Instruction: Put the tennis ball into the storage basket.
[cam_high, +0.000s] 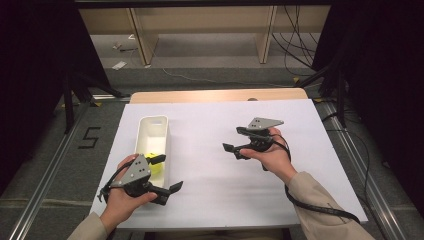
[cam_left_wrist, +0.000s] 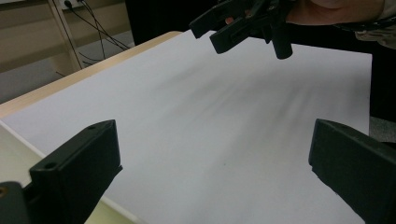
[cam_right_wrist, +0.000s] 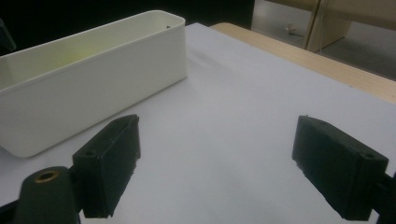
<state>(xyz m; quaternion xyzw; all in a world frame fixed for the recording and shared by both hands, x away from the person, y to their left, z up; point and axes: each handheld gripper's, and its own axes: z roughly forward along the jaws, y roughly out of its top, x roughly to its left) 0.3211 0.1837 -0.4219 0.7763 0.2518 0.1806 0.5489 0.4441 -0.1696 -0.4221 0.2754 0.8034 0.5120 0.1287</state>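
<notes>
- Table (cam_high: 215, 95): pale wood, its far edge bare, the rest under a flat matte white sheet (cam_high: 240, 185) with a smooth, unmarked surface
- Bin (cam_high: 153, 131): long, narrow, white plastic, rounded corners, thin upright walls, open top; it lies lengthwise on the left part of the sheet, running away from me; in my right gripper view it sits to the left beyond my jaws, well clear of them
- Bin contents: a small yellow thing (cam_high: 153, 168) at the near end, touching or just under the tip of my left tool; its shape I cannot tell; a yellowish tint shows on the inner wall in my right gripper view
- My left gripper (cam_high: 167, 173): black, blocky jaws with a grey three-cornered plate on top, held in my left hand (cam_high: 121, 197) at the near end of the bin; jaws spread wide, nothing between them, only bare sheet beyond them
- My right gripper (cam_high: 234, 140): same build, held in my right hand (cam_high: 274, 155) above the middle-right of the sheet; jaws spread wide, gripping nothing
- Sleeves: beige cloth on both forearms
</notes>
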